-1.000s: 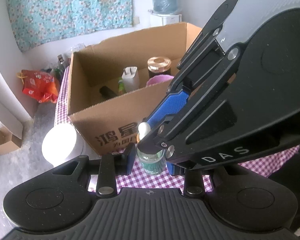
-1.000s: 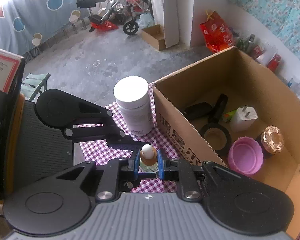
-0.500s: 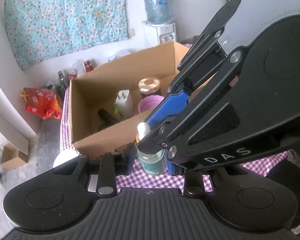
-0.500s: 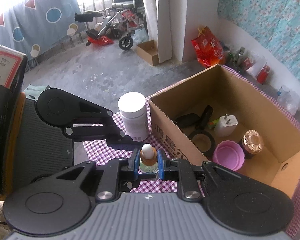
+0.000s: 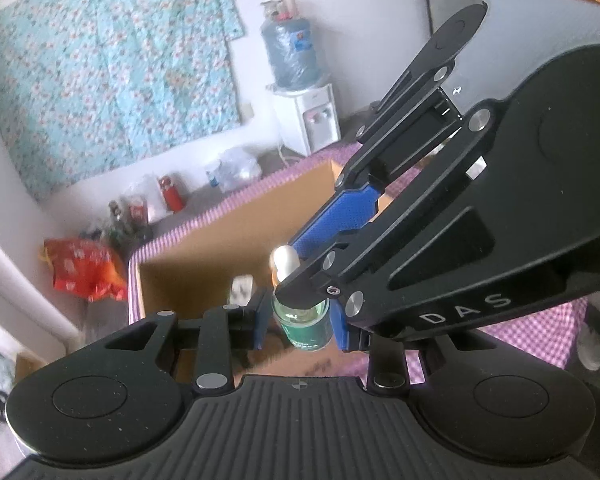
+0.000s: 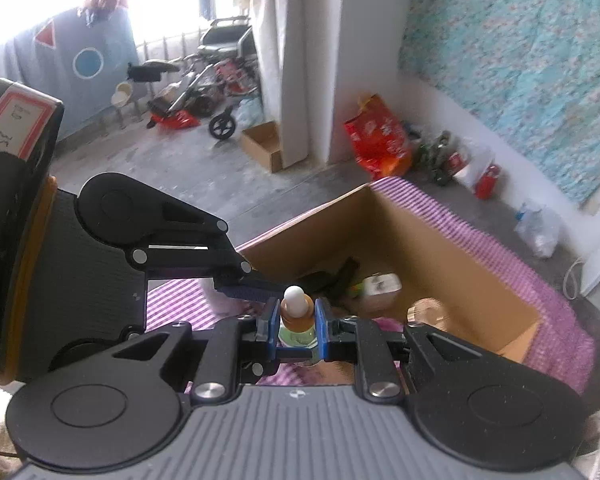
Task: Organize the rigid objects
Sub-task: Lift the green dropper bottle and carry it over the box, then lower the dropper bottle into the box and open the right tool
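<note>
A small green glass bottle (image 5: pixel 306 326) with an orange neck and a white cap (image 6: pixel 294 295) hangs in the air, held by both grippers at once. My left gripper (image 5: pixel 300 326) is shut on its green body. My right gripper (image 6: pixel 297 330) is shut on its neck and comes in from the right in the left wrist view. The open cardboard box (image 6: pixel 432 248) lies below and beyond the bottle on the purple checked cloth (image 6: pixel 540 292). In the box are a white charger (image 6: pixel 380 286), a black object (image 6: pixel 332 276) and a copper-lidded jar (image 6: pixel 424 312).
A water dispenser (image 5: pixel 304 116) stands by the far wall. A red bag (image 5: pixel 86 272) and several bottles (image 5: pixel 140 212) lie on the floor by the wall. A small cardboard box (image 6: pixel 264 144) and a wheelchair (image 6: pixel 216 64) are on the floor further off.
Both grippers have lifted the bottle off the cloth and carried it up toward the box. The white jar seen beside the box earlier is now hidden.
</note>
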Motion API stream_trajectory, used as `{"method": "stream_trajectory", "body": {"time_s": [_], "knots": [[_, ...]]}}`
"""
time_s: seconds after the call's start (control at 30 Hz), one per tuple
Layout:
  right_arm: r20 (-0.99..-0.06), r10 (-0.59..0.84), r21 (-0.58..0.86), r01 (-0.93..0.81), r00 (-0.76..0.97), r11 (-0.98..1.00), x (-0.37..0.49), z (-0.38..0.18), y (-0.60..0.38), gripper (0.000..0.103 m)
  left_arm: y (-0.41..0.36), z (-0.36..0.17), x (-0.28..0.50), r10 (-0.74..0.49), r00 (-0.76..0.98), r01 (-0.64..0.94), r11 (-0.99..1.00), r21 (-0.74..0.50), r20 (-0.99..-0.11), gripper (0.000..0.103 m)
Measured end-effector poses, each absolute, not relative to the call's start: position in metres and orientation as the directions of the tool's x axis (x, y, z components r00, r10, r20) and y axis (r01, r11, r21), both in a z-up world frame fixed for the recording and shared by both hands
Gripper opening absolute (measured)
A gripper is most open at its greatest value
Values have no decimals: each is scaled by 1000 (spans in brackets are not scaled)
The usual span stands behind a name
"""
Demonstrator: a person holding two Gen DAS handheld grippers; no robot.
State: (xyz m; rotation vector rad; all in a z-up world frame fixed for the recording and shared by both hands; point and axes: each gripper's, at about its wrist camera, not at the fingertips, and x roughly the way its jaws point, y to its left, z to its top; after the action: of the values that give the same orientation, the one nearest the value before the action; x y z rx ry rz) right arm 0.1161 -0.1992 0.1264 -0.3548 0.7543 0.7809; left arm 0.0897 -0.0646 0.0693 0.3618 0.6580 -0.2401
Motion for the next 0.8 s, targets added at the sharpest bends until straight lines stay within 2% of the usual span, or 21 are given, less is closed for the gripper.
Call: {"method": "stream_trajectory", "body": {"time_s": [0.27, 0.6, 0.7, 0.8], "knots": [[-720, 478, -4, -692, 504, 722, 157, 130, -234, 20, -85, 66, 134, -145, 754, 376, 895, 240, -641, 31], [-742, 471, 52, -659, 477, 750, 204, 106, -268, 20, -104, 43, 174, -159, 711, 420, 877, 234, -685, 31], [-753, 463, 60, -652, 467, 756, 219, 97, -274, 20, -105, 34, 188, -181, 686, 431, 881, 193, -705, 31], [-774, 442, 62, -640, 454, 766, 235, 85, -279, 20, -100, 23, 209, -238, 643, 443, 891, 101, -728, 31]]}}
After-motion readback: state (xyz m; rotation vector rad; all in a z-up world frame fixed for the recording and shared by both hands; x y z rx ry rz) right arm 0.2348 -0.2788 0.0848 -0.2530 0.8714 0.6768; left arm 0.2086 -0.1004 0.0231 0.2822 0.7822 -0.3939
